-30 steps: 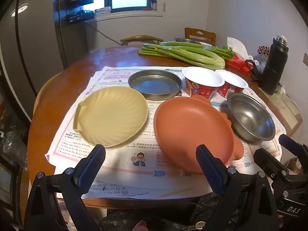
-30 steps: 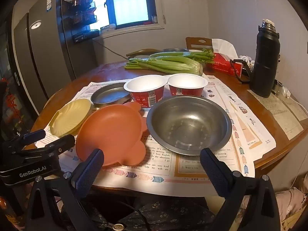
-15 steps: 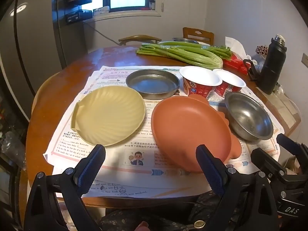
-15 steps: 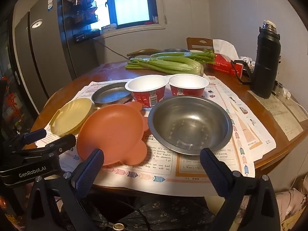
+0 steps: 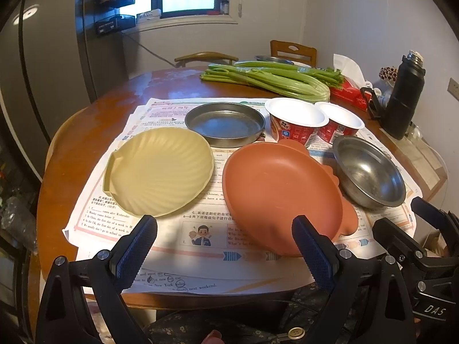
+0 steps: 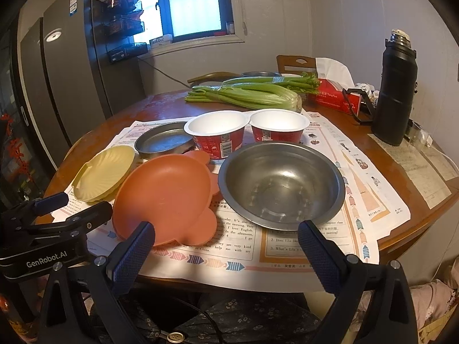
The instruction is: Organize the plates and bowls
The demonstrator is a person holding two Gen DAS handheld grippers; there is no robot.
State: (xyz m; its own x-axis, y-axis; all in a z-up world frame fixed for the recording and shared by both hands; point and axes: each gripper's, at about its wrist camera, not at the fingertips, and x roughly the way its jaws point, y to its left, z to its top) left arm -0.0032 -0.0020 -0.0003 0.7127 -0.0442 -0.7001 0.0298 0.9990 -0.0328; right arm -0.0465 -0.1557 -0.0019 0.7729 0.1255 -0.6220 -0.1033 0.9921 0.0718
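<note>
While both grippers stay open, the orange plate (image 5: 282,192) looms slightly nearer.

Both grippers — left gripper (image 5: 223,246) and right gripper (image 6: 226,246) — hover side by side at the table's near edge, fingers spread wide (nothing held).

On the counter (image 5: 86,149) lay paper sheets (image 5: 200,229), reaching its near edge. On them, near that edge, the shell plate (image 5: 157,172) lay left, the round plate (image 5: 281,195) in the middle, the metal bowl (image 5: 370,172) right. Behind them stood a metal dish (image 5: 225,123) and two cups (image 5: 295,120). The celery (image 5: 266,78) lay toward the far edge.
</note>
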